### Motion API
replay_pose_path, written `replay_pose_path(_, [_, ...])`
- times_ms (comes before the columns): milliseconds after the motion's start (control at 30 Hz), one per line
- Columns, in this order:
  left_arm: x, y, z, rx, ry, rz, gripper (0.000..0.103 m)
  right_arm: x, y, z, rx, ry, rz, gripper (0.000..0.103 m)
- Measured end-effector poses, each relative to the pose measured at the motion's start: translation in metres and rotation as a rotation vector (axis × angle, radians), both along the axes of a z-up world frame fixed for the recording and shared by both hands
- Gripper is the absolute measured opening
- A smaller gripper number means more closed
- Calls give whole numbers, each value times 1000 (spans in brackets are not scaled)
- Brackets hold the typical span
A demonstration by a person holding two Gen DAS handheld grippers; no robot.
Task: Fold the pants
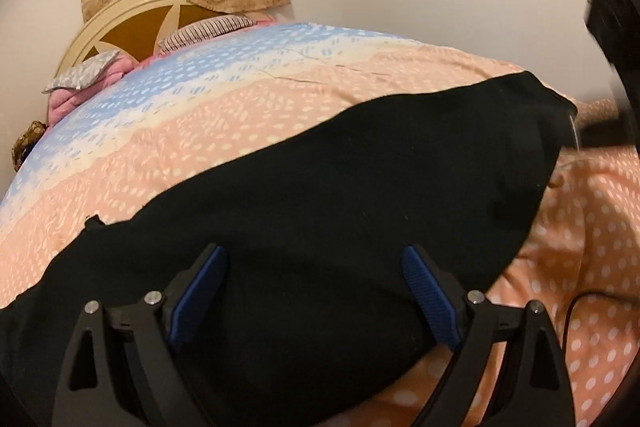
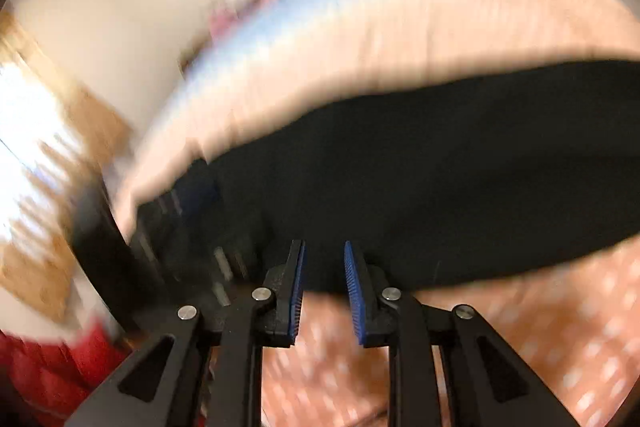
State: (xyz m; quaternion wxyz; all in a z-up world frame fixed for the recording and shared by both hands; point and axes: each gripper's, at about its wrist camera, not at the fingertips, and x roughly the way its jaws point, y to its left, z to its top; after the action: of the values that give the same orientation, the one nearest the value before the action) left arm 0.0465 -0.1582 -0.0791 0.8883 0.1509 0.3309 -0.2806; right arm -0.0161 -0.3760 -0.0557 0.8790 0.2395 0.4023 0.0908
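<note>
Your pants (image 1: 304, 195) lie on the bed (image 1: 240, 115), long axis left-right; left gripper (image 1: 316, 267) is spread wide above them, right gripper (image 2: 324, 263) narrowed, grasping nothing, at their near edge

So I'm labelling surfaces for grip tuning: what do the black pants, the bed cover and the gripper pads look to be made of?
Black pants: a soft matte fabric, no sheen, draping flat; the weave is unreadable. Bed cover: thin printed cloth, probably cotton, creasing easily. Left gripper pads: blue with fine ribs, likely rubber or soft plastic.
</note>
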Motion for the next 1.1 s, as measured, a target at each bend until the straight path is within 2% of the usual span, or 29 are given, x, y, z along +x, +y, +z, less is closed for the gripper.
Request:
replay_pose_path(33, [1, 2, 0, -9, 7, 7, 96, 1, -9, 11, 2, -76, -46, 22])
replay_pose_path(67, [2, 5, -2, -20, 15, 20, 99, 7, -11, 13, -9, -96, -67, 24])
replay_pose_path(100, [2, 6, -4, -27, 14, 30, 100, 18, -13, 11, -40, -95, -77, 30])
replay_pose_path(200, [0, 3, -8, -7, 12, 29, 102, 52, -10, -15, -138, -6, -77, 32])
replay_pose_path(233, [0, 3, -9, 1, 15, 26, 102, 62, -12, -29, -133, 26, -79, 32])
replay_pose_path(267, [0, 5, -6, -8, 22, 23, 102, 64, -15, -31, -112, 8, -90, 32])
replay_pose_path(367, [1, 16, 10, -46, 73, -8, 101, 57, -36, -14, -56, -17, -129, 31])
replay_pose_path(467, [1, 43, 28, -110, 9, 34, 101, 23, -68, 17, -85, -150, -277, 31])
replay_pose_path(533, [9, 59, 33, -119, -26, 99, 101, -4, -110, 28, -105, -178, -426, 35])
replay_pose_path(567, [16, 65, 32, -119, -26, 131, 101, -17, -132, 30, -98, -186, -491, 45])
replay_pose_path(600, [22, 70, 29, -118, -12, 157, 101, -31, -156, 31, -82, -184, -567, 54])
replay_pose_path(633, [29, 74, 24, -115, 14, 183, 101, -47, -184, 30, -66, -182, -654, 56])
replay_pose_path(700, [40, 80, 13, -118, 81, 224, 101, -63, -221, 26, -80, -167, -734, 56])
replay_pose_path(733, [43, 81, 6, -129, 121, 236, 101, -64, -238, 21, -104, -138, -731, 56])
replay_pose_path(800, [43, 80, 0, -127, 143, 246, 101, -56, -259, 4, -113, -47, -708, 56])
replay_pose_path(867, [35, 76, -3, -88, 101, 238, 101, -46, -272, -16, -100, 49, -678, 56])
replay_pose_path(967, [29, 68, -7, -38, 42, 228, 102, -37, -276, -19, -152, 30, -653, 57])
replay_pose_path(1100, [33, 78, -4, -77, 94, 242, 102, -31, -263, -20, -250, 54, -603, 58])
